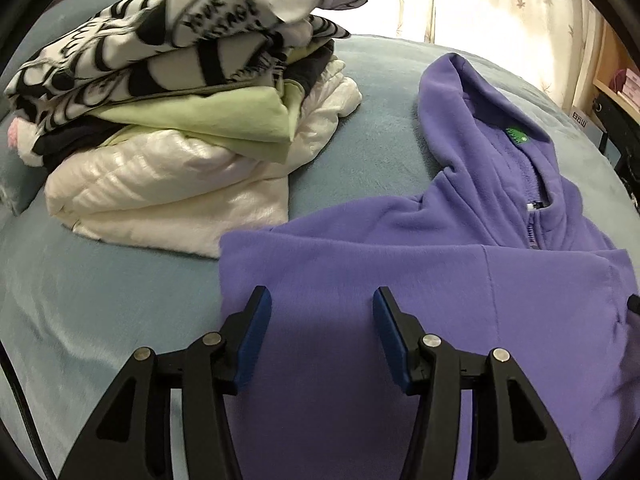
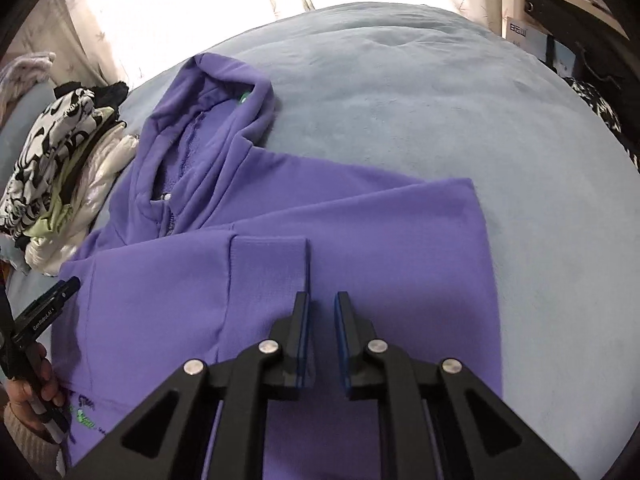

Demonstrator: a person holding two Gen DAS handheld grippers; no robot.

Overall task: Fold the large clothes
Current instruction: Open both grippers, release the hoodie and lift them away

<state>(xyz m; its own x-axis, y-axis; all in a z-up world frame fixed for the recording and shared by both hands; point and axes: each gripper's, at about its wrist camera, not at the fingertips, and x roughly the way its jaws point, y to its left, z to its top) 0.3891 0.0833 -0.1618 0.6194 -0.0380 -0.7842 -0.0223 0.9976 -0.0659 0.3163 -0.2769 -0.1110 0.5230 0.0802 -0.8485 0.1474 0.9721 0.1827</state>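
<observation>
A purple fleece hoodie [image 1: 400, 272] lies flat on the blue bed, hood pointing away, sleeves folded in across the body; it also shows in the right wrist view [image 2: 360, 232]. My left gripper [image 1: 322, 304] is open and empty, just above the hoodie's left part. My right gripper [image 2: 322, 300] hovers over the folded sleeve cuff [image 2: 268, 256], jaws a small gap apart with nothing between them. The left gripper's finger tip [image 2: 60, 288] shows at the left edge of the right wrist view.
A stack of folded clothes [image 1: 180, 112] sits to the left of the hoodie; it also shows in the right wrist view [image 2: 64, 168]. The blue blanket [image 2: 440, 100] covers the bed. Curtains [image 1: 500, 0] hang behind. Shelves [image 1: 616, 92] stand at far right.
</observation>
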